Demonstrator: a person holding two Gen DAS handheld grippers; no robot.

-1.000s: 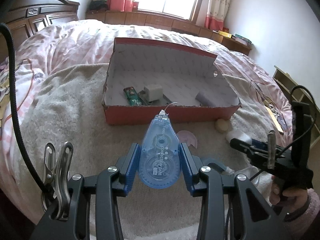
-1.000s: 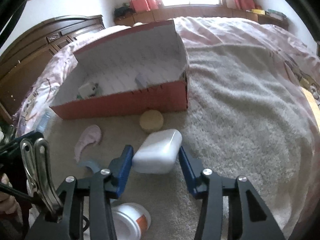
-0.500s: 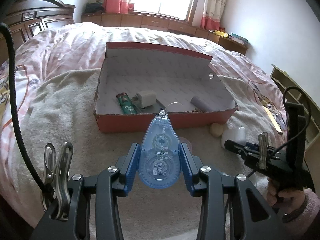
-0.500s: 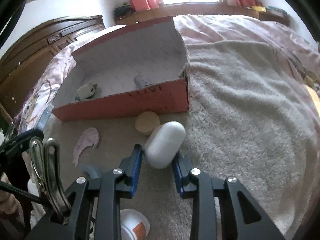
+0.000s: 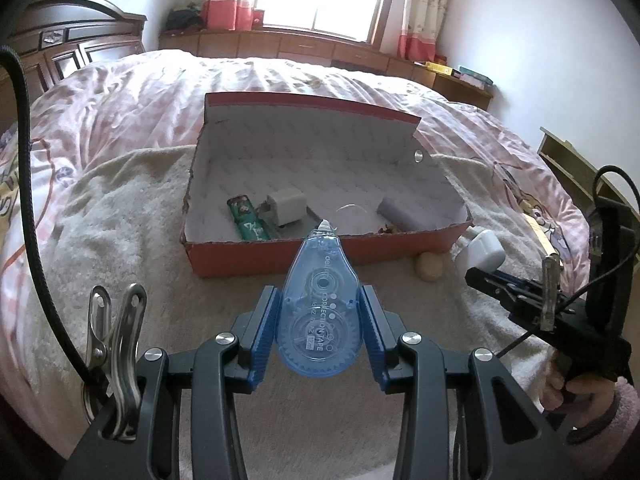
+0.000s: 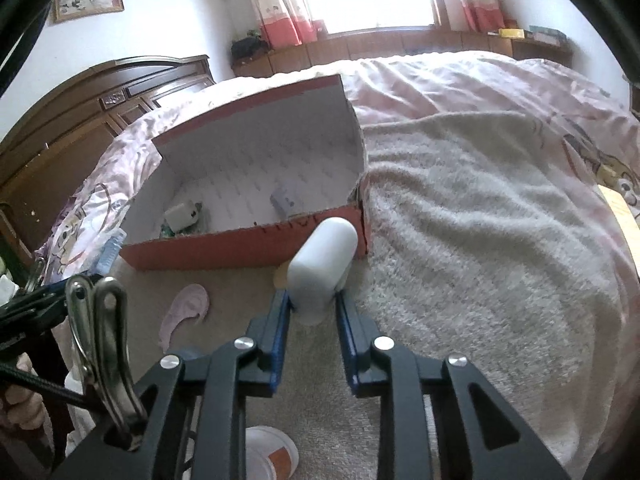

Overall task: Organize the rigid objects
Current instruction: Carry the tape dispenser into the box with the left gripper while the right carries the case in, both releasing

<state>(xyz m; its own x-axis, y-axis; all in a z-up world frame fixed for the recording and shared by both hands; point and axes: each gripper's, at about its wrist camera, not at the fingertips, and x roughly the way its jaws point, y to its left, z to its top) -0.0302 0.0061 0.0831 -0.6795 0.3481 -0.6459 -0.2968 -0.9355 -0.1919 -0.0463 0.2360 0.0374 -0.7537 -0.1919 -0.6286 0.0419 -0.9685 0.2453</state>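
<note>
My left gripper is shut on a blue correction tape dispenser, held above the beige blanket in front of the red open box. My right gripper is shut on a white rounded case, lifted near the box's front right corner; the case also shows in the left wrist view. Inside the box lie a white charger, a green pack and a grey roll.
A yellow round piece lies by the box's front wall. A pink ear-shaped piece and a white-and-orange jar lie on the blanket. A wooden headboard stands at the left.
My right gripper closed on the white case, turned it end-on and lifted it toward the box. My left gripper rose and drew back a little with the tape dispenser.
</note>
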